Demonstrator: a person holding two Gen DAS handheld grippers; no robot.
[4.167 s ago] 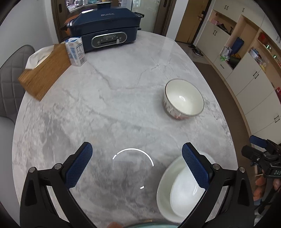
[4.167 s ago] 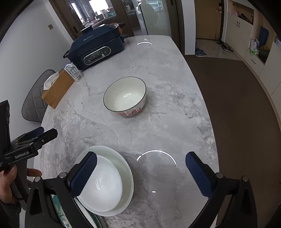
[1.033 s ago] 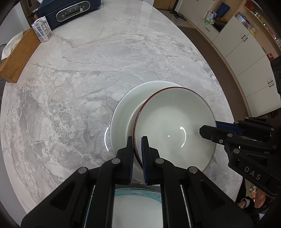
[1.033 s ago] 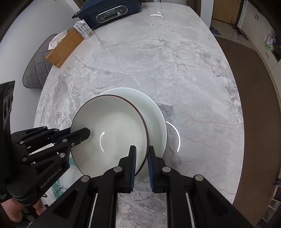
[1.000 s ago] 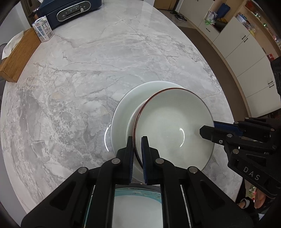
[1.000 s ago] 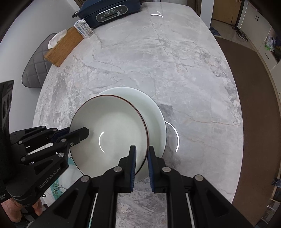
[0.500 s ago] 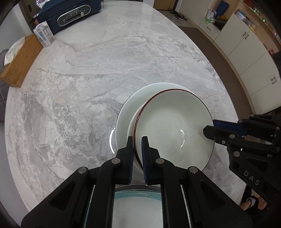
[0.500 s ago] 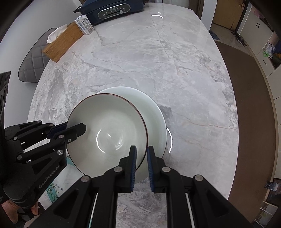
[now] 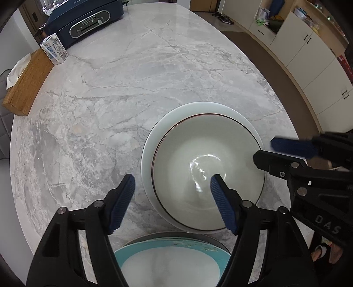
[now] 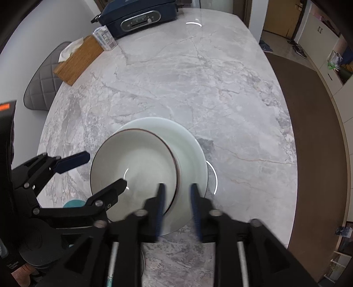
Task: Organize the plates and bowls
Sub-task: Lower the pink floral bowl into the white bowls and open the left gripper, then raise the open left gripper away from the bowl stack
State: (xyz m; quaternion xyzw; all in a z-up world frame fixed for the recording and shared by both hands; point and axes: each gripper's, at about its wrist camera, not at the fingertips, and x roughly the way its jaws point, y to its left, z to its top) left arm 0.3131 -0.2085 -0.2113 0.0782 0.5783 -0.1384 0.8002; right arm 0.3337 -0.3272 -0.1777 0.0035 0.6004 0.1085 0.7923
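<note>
- A dark-rimmed bowl [image 9: 207, 174] sits nested inside a wider white bowl [image 9: 154, 136] on the marble table [image 9: 132, 77], near its front edge.
- Just in front of the pair, at the table's edge, lies a teal-rimmed plate [image 9: 172, 249] with a pale centre; nothing is visible on it.
- Count on the table: two bowls, one plate, one dark blue cooker [image 9: 88, 17], one small carton [image 9: 54, 51], one wooden tissue box [image 9: 26, 81].
- The left gripper [image 9: 172, 187] has its jaws opening, spread wide across the near-left rim of the stacked bowls; its blue pads [image 9: 123, 198] press on nothing.
- The right gripper [image 10: 177, 198], blurred, has its jaws opening too, straddling the rim of the dark-rimmed bowl without clamping it.
</note>
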